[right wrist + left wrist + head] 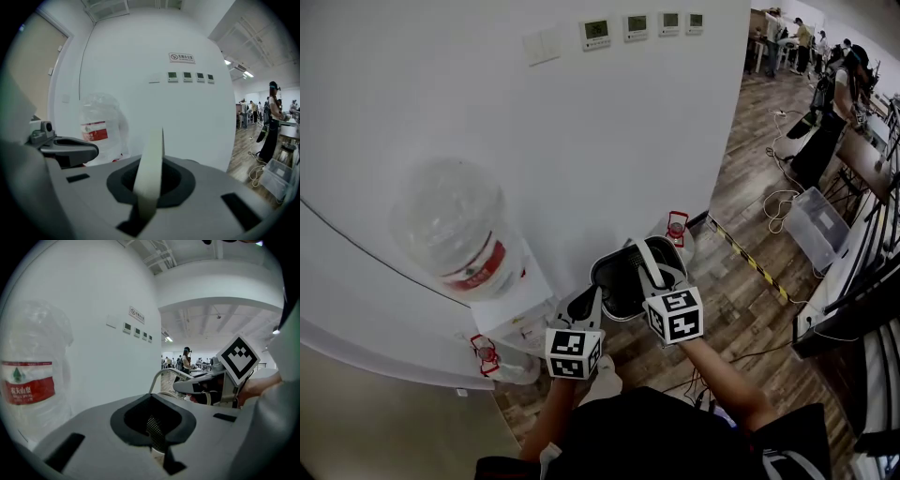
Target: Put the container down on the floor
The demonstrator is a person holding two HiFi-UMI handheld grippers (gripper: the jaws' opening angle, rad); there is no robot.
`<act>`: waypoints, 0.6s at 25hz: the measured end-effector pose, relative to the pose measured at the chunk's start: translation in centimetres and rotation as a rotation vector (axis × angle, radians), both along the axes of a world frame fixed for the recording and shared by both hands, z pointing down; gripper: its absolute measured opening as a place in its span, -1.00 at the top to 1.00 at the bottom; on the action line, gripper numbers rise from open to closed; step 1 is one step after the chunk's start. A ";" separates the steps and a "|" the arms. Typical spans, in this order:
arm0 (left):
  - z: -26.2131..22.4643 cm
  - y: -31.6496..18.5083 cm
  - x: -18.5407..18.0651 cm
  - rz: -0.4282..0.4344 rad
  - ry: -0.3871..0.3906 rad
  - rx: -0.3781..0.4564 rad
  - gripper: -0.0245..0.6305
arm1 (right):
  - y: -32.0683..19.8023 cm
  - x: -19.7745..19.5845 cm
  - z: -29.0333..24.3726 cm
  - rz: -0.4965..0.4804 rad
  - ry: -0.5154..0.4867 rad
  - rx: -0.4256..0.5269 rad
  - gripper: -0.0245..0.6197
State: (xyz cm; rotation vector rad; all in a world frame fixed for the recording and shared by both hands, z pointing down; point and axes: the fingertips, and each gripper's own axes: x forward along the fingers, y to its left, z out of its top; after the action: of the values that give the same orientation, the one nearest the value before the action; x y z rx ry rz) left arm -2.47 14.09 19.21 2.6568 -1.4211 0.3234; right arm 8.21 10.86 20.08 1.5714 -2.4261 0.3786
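**Head view** — one dark container (617,281), hung off the floor (741,281) by its single white handle (649,258). Right tool (649,270) clamped on that handle. Left tool (586,305) just beside the near rim; contact not clear. One water bottle (455,230) on a dispenser at left, four wall panels (642,25) in a row above. Two tools in all.

**Left gripper view** — left tool (157,446) closed, nothing seen between its jaws. Handle (161,376) arching ahead, right tool (197,387) on it.

**Right gripper view** — right tool (145,211) pinched shut on the handle (151,173), which stands as a pale band between the jaws. Left tool (70,145) close alongside, bottle (101,126) behind.

Step judged: container in carry, set-down not yet done. Next move calls for a straight, level descent onto bare boards clear of the dispenser — release only once the base rests.
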 end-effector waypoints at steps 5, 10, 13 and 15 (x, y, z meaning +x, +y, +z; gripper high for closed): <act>-0.4 -4.2 -0.5 0.010 0.005 -0.001 0.87 | -3.7 -0.8 0.1 0.004 0.009 -0.007 0.82; -0.4 -8.0 -1.1 0.023 0.026 -0.026 0.87 | -7.4 -1.4 0.0 0.023 0.004 -0.019 0.82; -0.6 -10.0 -1.5 0.040 0.036 -0.030 0.87 | -9.4 -1.9 -0.2 0.037 0.007 -0.022 0.82; -0.6 -11.1 -1.9 0.049 0.042 -0.033 0.87 | -10.5 -2.4 -0.2 0.043 0.012 -0.025 0.82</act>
State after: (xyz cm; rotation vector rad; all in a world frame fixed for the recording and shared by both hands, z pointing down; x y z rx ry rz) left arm -4.39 2.98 18.64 2.6590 -1.3283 0.2910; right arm 5.83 0.37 19.90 1.6132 -2.3726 0.4047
